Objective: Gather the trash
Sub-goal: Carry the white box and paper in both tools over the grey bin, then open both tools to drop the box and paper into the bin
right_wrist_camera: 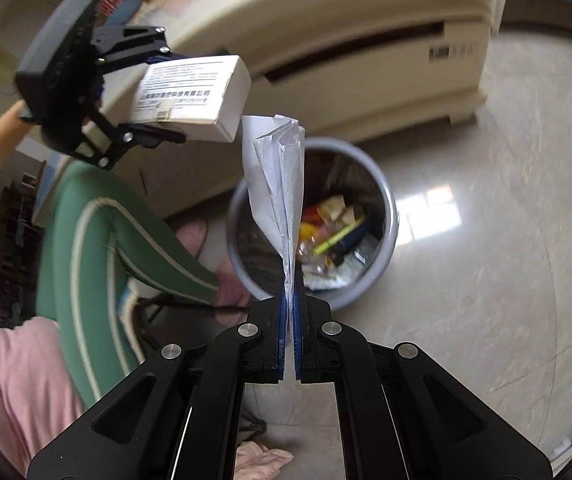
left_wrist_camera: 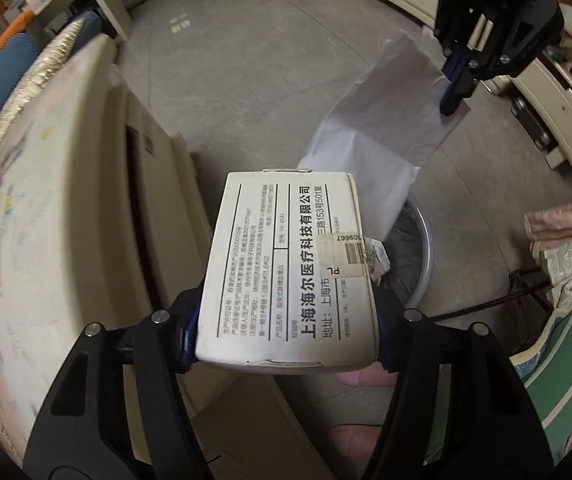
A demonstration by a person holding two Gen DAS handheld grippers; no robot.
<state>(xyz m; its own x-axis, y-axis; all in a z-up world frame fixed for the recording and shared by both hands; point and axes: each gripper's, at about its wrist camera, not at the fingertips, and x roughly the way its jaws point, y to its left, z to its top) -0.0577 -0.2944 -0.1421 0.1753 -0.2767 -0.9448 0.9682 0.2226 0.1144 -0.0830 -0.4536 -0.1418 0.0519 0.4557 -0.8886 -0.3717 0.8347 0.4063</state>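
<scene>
While the left claw (left_wrist_camera: 288, 344) clamps a white box (left_wrist_camera: 286, 268), the right claw (right_wrist_camera: 290, 312) pinches folded paper (right_wrist_camera: 275, 184) above the bin (right_wrist_camera: 382, 216).

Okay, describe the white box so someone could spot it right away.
Find the grey trash bin on the tiled floor. Above its near side, the left claw grips a white cardboard box. Unlike the folded paper nearby, it is rigid, with black Chinese print and a barcode sticker.
</scene>
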